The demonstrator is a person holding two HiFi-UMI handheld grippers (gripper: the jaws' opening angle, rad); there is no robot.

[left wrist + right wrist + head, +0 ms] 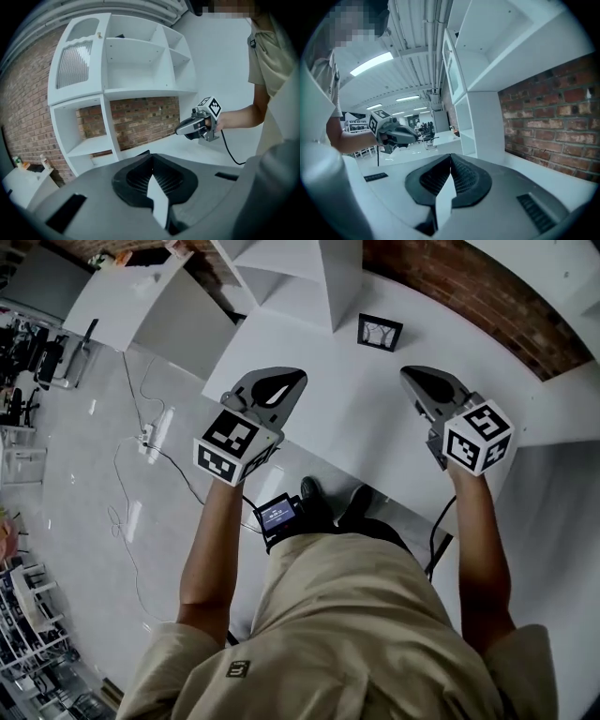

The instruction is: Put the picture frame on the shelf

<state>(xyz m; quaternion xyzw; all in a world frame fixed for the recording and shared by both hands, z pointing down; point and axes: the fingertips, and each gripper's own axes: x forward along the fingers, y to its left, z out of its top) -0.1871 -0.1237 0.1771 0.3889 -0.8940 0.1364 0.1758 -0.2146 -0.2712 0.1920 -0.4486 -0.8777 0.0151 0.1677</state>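
Small black rectangular picture frame (380, 332) sits on the white desk (361, 427), just beside the foot of the white open-fronted shelf unit (314, 282). Neither gripper touches it.

Left gripper (284, 381) and right gripper (420, 381) hover side by side over the desk, well apart from each other, both pointing toward the shelf. Frame is ahead and between them, nearer the right one.

Both sets of fingers are pressed together at the tips with nothing between them.

Bare desk surface lies between the tips and the frame. The desk's near edge runs diagonally under the left gripper, whose marker cube overhangs the grey floor (103, 521). A red brick wall (478, 306) bounds the desk's far right side.

Left gripper view: shelf compartments open toward the desk. Upper ones have white backs, lower ones show brick behind.
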